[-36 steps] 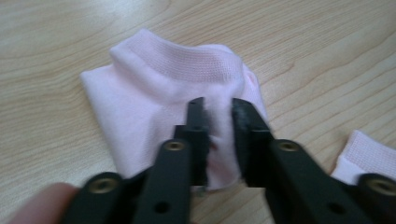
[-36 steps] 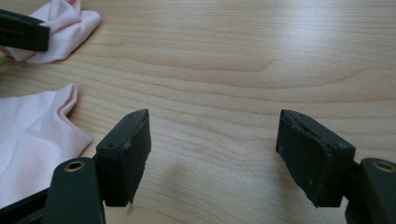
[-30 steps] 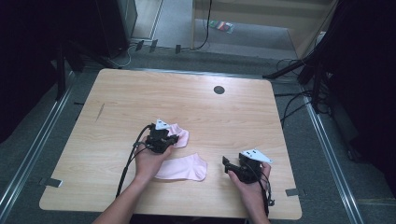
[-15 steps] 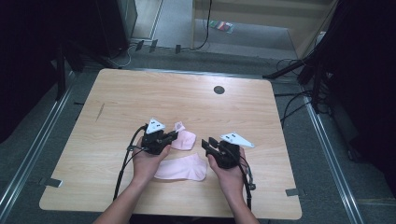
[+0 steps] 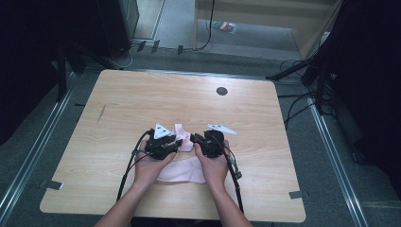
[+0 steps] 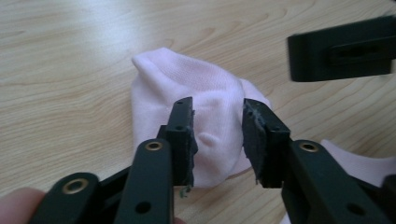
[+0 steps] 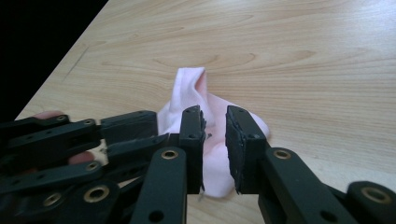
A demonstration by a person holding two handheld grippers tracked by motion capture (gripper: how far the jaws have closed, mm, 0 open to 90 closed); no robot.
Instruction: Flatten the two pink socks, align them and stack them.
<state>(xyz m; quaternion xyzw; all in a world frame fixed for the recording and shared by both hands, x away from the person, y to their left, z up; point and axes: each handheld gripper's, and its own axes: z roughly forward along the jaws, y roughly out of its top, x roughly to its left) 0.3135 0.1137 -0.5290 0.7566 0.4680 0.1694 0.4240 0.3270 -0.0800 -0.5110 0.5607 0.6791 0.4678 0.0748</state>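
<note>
Pale wood-grain is covering the desk, which is being framed by grey carpet and dark surroundings, with cables lying at the right of the high view. Two pink socks are being worked at the lower centre: the upper sock is lying bunched, its long axis running from lower right to upper left in the left gripper view, beside the lower sock. The left claw has just been opening over it, pads apart. The right claw has been closing, narrowly apart, nothing clamped.
</note>
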